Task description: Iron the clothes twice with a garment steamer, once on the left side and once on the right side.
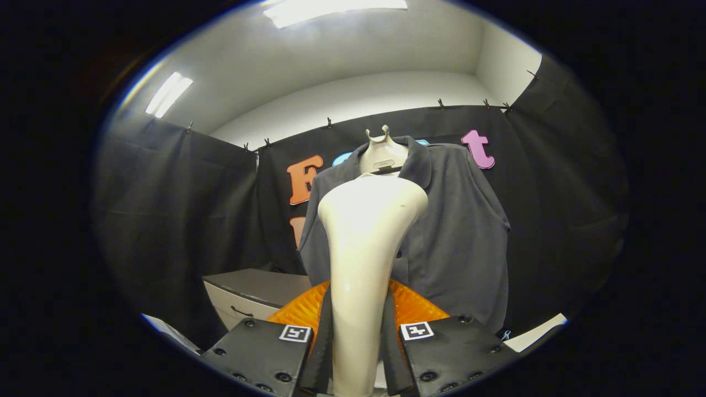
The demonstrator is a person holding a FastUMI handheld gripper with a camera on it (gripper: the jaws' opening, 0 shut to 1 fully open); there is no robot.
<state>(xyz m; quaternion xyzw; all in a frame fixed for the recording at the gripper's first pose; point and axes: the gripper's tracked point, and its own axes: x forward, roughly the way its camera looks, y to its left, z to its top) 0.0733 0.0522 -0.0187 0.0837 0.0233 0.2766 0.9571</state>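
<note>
Fingers are closed on the handle of the garment steamer, one pressing each side, so the wide head stands upright just ahead of the dark shirt. That shirt hangs on a pale hanger beyond the steamer, spread flat, probably so each side can be steamed in turn.
</note>
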